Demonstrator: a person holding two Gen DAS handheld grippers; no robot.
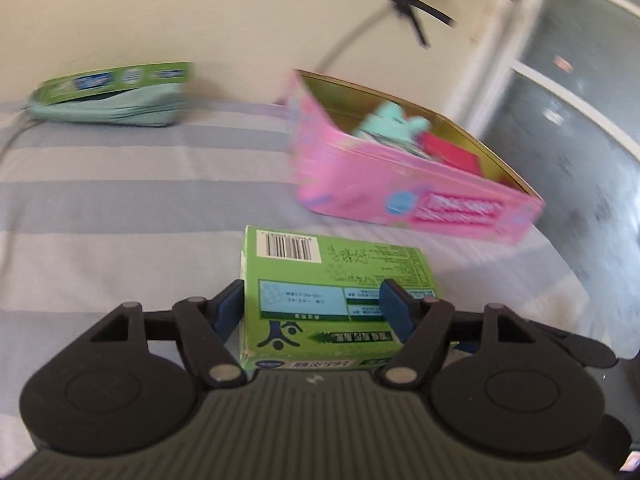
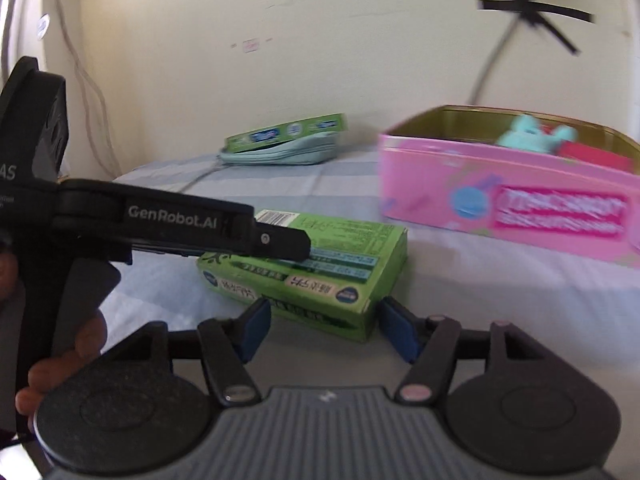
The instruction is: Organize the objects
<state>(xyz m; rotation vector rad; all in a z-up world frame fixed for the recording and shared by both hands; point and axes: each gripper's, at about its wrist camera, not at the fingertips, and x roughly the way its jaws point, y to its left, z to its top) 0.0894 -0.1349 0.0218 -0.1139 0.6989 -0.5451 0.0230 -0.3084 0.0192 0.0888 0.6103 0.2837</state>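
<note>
Bed, striped grey-blue sheet, carrying all items. Pink tin, open-topped, at the far right edge of the bed; holds a teal soft toy and a red item; label on its side too blurred to read. Teal pouch with a flat green box on top, at the far left by the wall; print unreadable. Green carton, lying flat mid-bed, near side of the tin, long axis running toward the tin; barcode and East Asian print visible, not legible. Left gripper: pads on either side of the carton's near end, apparently clamped on it. Right gripper: jaws apart, just short of the carton's near corner, nothing between them. Left gripper's arm reads "GenRobot.AI". Judgement: left hand is the nearer; next move carries the carton forward-right into the tin.
</note>
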